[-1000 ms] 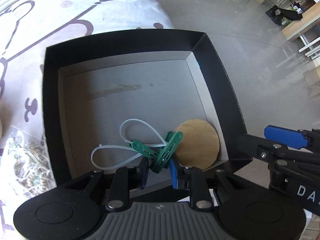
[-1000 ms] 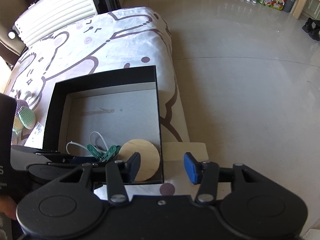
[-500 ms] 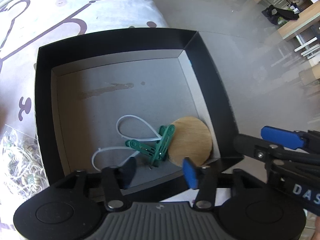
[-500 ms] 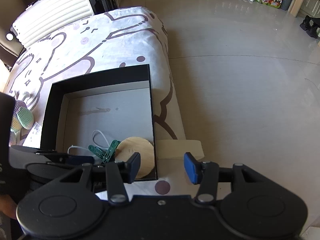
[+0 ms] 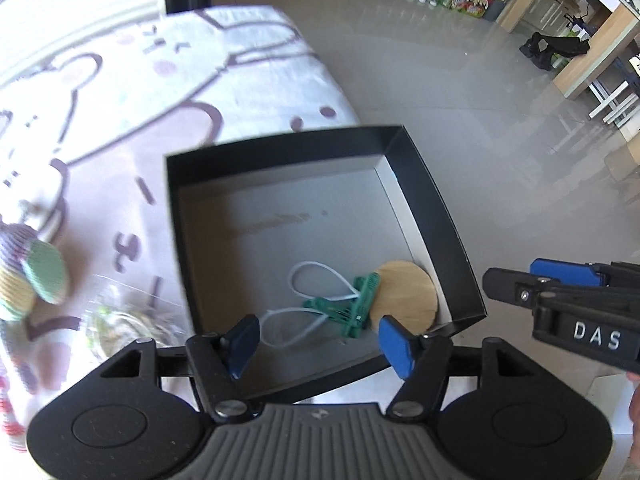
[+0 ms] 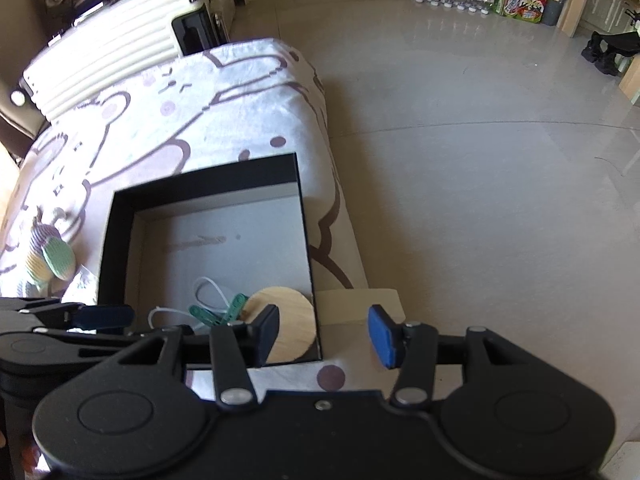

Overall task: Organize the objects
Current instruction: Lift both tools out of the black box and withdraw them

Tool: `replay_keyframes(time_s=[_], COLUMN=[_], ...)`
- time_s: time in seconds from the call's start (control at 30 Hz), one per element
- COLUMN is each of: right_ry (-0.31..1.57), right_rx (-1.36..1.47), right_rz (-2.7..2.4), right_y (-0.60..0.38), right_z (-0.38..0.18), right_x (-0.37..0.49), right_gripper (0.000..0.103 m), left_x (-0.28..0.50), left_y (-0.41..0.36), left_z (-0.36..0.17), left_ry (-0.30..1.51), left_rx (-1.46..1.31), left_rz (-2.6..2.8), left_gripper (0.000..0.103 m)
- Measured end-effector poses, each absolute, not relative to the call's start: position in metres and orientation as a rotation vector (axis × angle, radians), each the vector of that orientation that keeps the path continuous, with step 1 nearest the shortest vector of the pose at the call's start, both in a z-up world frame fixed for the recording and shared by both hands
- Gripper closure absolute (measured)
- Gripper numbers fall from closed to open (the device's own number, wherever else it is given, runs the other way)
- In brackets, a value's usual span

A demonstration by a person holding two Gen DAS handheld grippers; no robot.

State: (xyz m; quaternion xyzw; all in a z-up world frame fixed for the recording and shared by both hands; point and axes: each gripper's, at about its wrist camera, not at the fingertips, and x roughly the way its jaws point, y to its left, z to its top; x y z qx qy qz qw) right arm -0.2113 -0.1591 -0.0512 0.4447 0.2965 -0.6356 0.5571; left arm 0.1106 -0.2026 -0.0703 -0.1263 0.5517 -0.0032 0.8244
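Note:
A black box (image 5: 432, 208) (image 6: 120, 208) with a grey floor sits on the printed bedspread. Inside lie green clothespins (image 5: 352, 308) (image 6: 224, 314), white cable ties (image 5: 316, 276) (image 6: 208, 288) and a round wooden disc (image 5: 404, 296) (image 6: 292, 320). My left gripper (image 5: 320, 340) hangs above the box's near edge, its jaws opening with nothing between them. My right gripper (image 6: 326, 334) stands open and empty over the box's near right corner; one of its blue fingertips (image 5: 564, 272) shows at the right of the left wrist view.
A striped knitted toy (image 5: 28, 276) (image 6: 48, 256) and a clear bag of small items (image 5: 120, 320) lie left of the box. A white suitcase (image 6: 112, 52) stands behind the bed. Tiled floor (image 6: 480, 160) spreads to the right, with bottles and cartons at the far wall.
My left gripper let go of the green clothespins, opened and rose away from the box floor. The clothespins now lie beside the disc. The right gripper stayed put.

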Motion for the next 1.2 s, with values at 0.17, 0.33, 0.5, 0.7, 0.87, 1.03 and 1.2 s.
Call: replay_keyframes(time_s=[0.17, 0.33, 0.5, 0.7, 0.87, 1.03, 1.2], right_ry=[0.662, 0.626, 0.590, 0.579, 0.586, 0.613, 0.619], right_rx=[1.027, 1.006, 0.990, 0.966, 0.934, 0.889, 0.861], right_rz=[-1.516, -1.531, -1.546, -1.560, -1.559, -1.578, -1.610], right_y=[-0.152, -0.142, -0.130, -0.117, -0.106, -0.098, -0.092], right_z=[-0.040, -0.028, -0.018, -0.008, -0.001, 0.005, 0.010], right_x=[-0.205, -0.200, -0.196, -0.190, -0.184, -0.180, -0.180], right_gripper=[0.050, 0.047, 0.043, 0.038, 0.032, 0.023, 0.016], left_x=[0.095, 0.077, 0.064, 0.044, 0.033, 0.024, 0.016], left_y=[-0.192, -0.185, -0.179, -0.174, -0.171, -0.169, -0.166], left_z=[-0.052, -0.036, -0.025, -0.013, -0.006, 0.002, 0.009], left_ry=[1.139, 1.088, 1.060, 1.030, 0.999, 0.966, 0.941], left_rx=[-0.259, -0.236, -0.232, -0.215, -0.198, -0.180, -0.152], left_rz=[0.011, 0.046, 0.066, 0.085, 0.103, 0.113, 0.131], left_gripper=[0.034, 0.031, 0.029, 0.024, 0.017, 0.010, 0.005])
